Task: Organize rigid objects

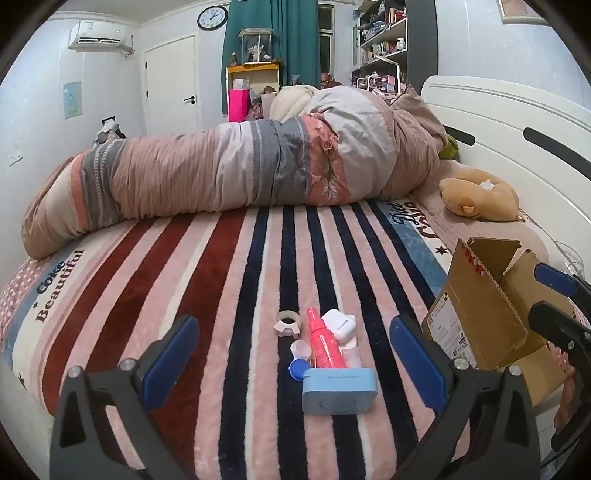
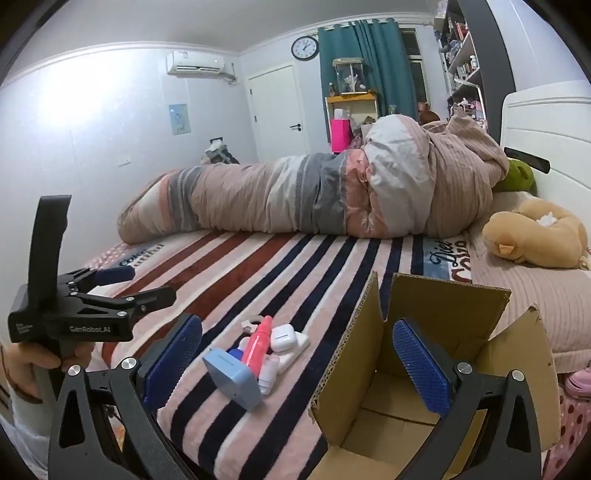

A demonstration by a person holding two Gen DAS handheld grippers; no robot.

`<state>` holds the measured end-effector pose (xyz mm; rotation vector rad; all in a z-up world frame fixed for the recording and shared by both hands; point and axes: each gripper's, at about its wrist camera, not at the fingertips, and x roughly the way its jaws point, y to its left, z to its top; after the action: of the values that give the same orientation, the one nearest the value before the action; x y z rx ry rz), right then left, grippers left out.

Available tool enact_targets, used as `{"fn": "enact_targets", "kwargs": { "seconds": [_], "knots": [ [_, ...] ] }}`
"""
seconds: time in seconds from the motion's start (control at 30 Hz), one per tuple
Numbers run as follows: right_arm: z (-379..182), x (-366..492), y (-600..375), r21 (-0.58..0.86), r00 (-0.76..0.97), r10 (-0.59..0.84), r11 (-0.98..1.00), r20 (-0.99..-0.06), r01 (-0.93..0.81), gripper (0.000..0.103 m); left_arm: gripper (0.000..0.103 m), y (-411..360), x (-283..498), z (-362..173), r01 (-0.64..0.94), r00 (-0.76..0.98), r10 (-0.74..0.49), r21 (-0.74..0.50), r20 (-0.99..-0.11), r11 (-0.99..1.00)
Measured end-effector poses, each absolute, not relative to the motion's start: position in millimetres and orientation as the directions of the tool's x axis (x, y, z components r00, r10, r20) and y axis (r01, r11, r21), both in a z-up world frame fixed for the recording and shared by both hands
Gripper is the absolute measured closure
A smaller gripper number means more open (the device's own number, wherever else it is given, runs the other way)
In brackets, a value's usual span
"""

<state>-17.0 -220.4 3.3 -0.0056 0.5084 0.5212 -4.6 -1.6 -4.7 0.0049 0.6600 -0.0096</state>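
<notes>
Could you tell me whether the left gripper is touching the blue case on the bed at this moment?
Apart. The left wrist view shows the left gripper wide open, with striped blanket visible between each pad and the blue case.

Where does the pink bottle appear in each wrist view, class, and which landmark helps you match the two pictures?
Left wrist view: pink bottle lies low centre on the striped blanket, behind the blue case.
Right wrist view: pink bottle lies lower centre-left, in the pile left of the box.
Shared landmark: the wall clock beside the green curtain.
</notes>
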Motion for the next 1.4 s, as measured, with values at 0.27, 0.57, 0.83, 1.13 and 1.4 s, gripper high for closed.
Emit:
{"fn": "enact_targets", "kwargs": {
  "seconds": [0.27,0.57,0.83,1.13,1.4],
  "knots": [
    [6,-10,-236,0.141,0.735,0.499,0.858,-0.46,-0.494,0.0,0.001,4,-3,-6,0.01,0.79,-0.016,-0.014,-0.612,1.0],
    [6,-13,-236,0.135,0.735,0.491,0.862,-0.468,-0.489,0.0,0.001,2,-8,-6,0.021,0.792,-0.034,-0.027,-0.61,0.999],
    [6,-12,-239,0.147,0.738,0.481,0.869,-0.473,-0.472,0.0,0.001,2,-12,-1,0.033,0.794,-0.049,-0.037,-0.605,0.999],
    [5,-11,-240,0.155,0.735,0.479,0.871,-0.48,-0.467,0.0,0.001,1,-12,2,0.052,0.793,-0.075,-0.056,-0.605,0.997],
    [5,-11,-240,0.154,0.735,0.477,0.872,-0.481,-0.465,0.0,0.001,0,-14,3,0.054,0.793,-0.076,-0.054,-0.604,0.997]
  ]
}}
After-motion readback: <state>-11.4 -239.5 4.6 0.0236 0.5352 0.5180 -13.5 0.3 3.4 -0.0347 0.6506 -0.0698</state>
